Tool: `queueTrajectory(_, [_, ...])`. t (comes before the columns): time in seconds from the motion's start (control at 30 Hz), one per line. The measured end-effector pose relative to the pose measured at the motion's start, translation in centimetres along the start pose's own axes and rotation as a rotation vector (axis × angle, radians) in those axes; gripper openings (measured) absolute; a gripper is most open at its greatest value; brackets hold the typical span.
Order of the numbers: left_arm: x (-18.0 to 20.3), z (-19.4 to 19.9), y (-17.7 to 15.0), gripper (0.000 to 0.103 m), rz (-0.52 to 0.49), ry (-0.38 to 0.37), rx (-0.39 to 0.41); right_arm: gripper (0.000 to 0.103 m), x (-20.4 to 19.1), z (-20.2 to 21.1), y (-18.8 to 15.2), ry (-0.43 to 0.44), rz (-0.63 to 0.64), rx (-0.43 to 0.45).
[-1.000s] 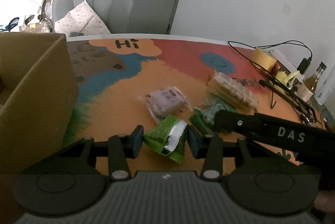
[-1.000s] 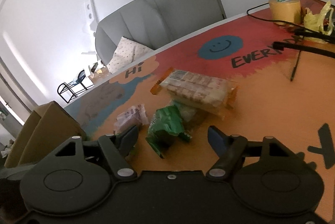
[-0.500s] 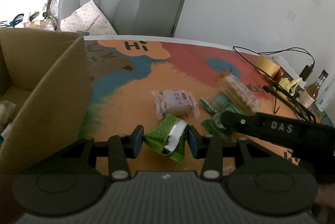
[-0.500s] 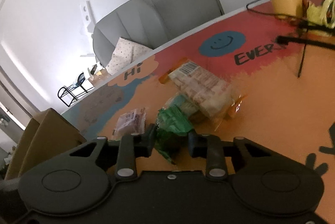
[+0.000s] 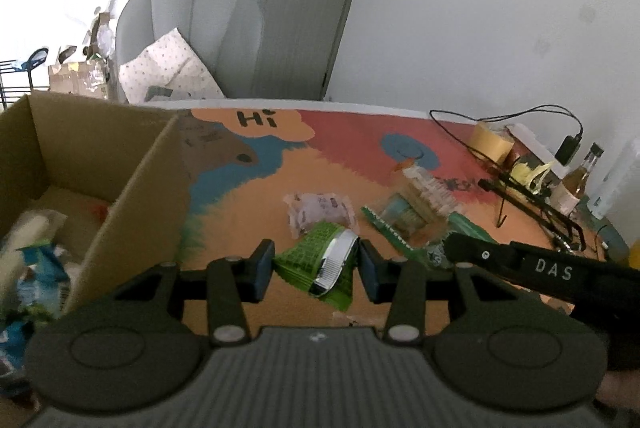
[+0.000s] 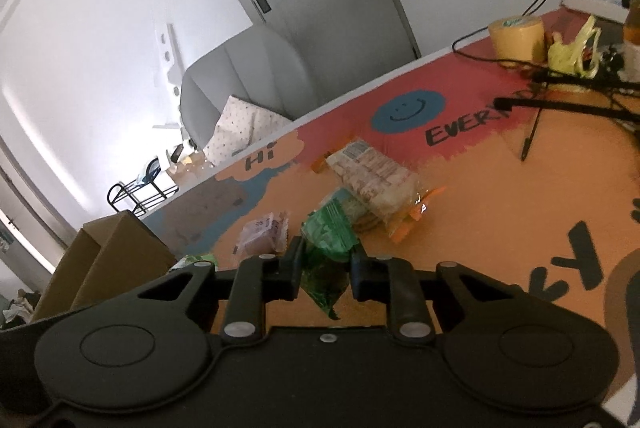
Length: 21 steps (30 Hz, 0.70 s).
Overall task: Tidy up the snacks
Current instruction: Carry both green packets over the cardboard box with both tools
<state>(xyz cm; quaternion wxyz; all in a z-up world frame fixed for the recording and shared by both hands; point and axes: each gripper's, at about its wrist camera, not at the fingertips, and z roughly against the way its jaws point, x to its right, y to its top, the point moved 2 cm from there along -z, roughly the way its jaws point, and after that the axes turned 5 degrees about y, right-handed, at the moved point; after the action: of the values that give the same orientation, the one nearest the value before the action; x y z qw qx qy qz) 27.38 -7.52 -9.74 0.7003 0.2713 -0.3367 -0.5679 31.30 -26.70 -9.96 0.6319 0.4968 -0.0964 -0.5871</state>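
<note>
At far left in our left wrist view stands an open cardboard box (image 5: 100, 164), its floor already strewn with wrapped snacks (image 5: 32, 268) in white and blue. Just right of the box wall, our left gripper (image 5: 316, 268) has its fingers (image 5: 262, 264) clenched on a light green snack packet (image 5: 312, 260) with a silver end, held clear above the desk (image 5: 248, 204), whose top is painted in orange, blue and red with the word "Hi". Beyond that packet lies a pale lilac wrapped snack (image 5: 320, 208), alone on the orange paint. Further right, a clear pack of biscuits (image 5: 424, 188) rests on top of a flat green packet (image 5: 392, 224). Our right gripper's dark body reaches in from the right edge, lettered "DAS".

From the right wrist view, the box (image 6: 108, 248) sits low at left, and the lilac snack (image 6: 264, 232) lies near the fingers (image 6: 294, 264) of our right gripper (image 6: 325, 266). Those fingers are pressed on a dark green snack bag (image 6: 328, 240), crumpling it between them. Just behind it the biscuit pack (image 6: 372, 180) lies slantwise with orange wrapper ends. At far right, well apart from the snacks, we see a roll of tan tape (image 6: 516, 36), a yellow crumpled bag (image 6: 572, 48), black cables and a thin black stand (image 6: 560, 104) near the desk's edge. A grey armchair (image 6: 244, 72) with a dotted cushion stands behind the desk, before a grey door.
</note>
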Motion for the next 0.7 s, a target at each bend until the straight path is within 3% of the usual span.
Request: queueTrajectory(0.7, [-1.6,5.7,1.1,0.044,0.019,0.005,0.101,0.022,-4.1,4.1,-0.1,0.027,0.073,0.066])
